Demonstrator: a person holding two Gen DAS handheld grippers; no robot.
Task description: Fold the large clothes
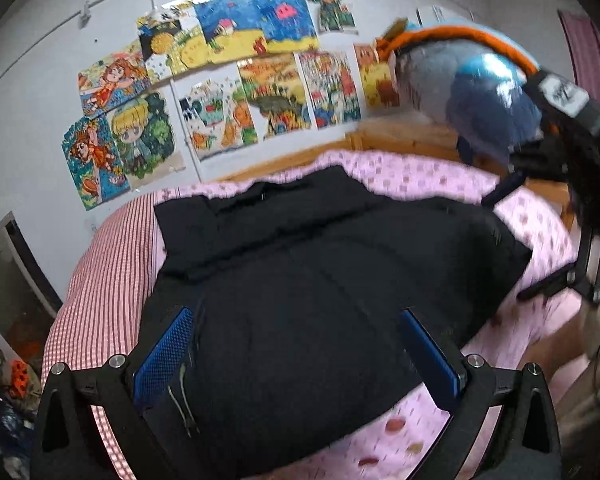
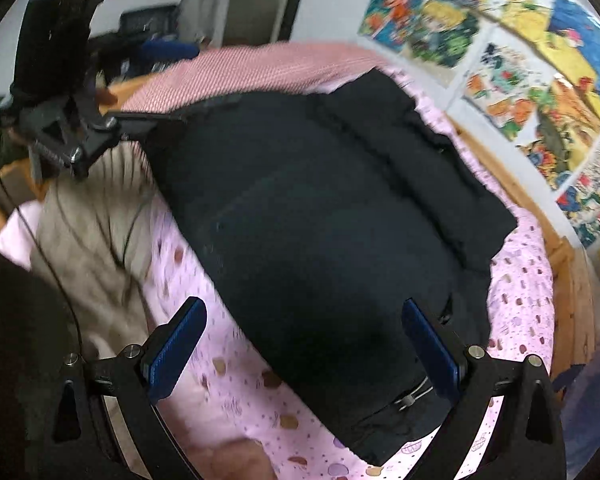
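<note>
Both grippers hang over the black coat, jaws spread and empty.

The black coat (image 1: 320,280) lies on the bed (image 1: 100,280), lengthwise toward the wall; left gripper (image 1: 296,356) and right gripper (image 2: 304,352) flank its near hem, equally close.

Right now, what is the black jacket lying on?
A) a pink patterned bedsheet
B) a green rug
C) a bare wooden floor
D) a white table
A: the black jacket is spread flat on the pink patterned bedsheet, which shows around its edges in both wrist views.
</note>
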